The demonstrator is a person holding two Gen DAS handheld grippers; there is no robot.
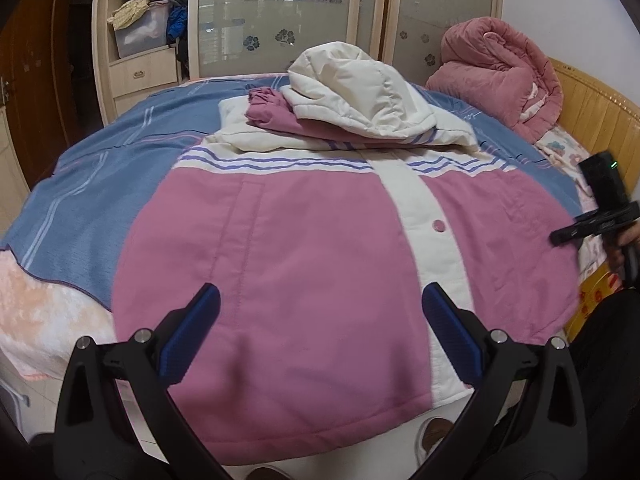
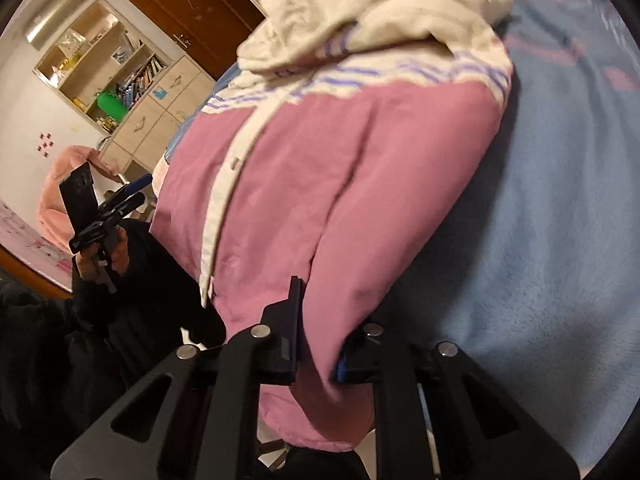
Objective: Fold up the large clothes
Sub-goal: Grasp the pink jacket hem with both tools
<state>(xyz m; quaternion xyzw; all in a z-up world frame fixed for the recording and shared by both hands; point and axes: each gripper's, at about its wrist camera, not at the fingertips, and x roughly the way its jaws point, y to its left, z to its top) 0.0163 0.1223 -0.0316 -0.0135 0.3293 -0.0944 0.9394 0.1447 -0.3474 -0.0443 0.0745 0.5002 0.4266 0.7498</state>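
Note:
A pink and cream padded jacket (image 1: 304, 248) with purple stripes and a cream hood (image 1: 352, 92) lies front up on the bed, sleeves folded in near the hood. My left gripper (image 1: 320, 316) is open and empty, just above the jacket's hem. My right gripper (image 2: 318, 344) is shut on the jacket's hem at its right corner (image 2: 320, 320). The right gripper shows at the jacket's right edge in the left wrist view (image 1: 592, 224). The left gripper shows at the left of the right wrist view (image 2: 132, 194).
A blue striped blanket (image 1: 100, 184) covers the bed under the jacket. A rolled pink quilt (image 1: 500, 76) sits at the far right by the wooden headboard (image 1: 600, 120). A wardrobe (image 1: 280, 12) stands behind the bed. Shelves and drawers (image 2: 132, 92) stand at the left.

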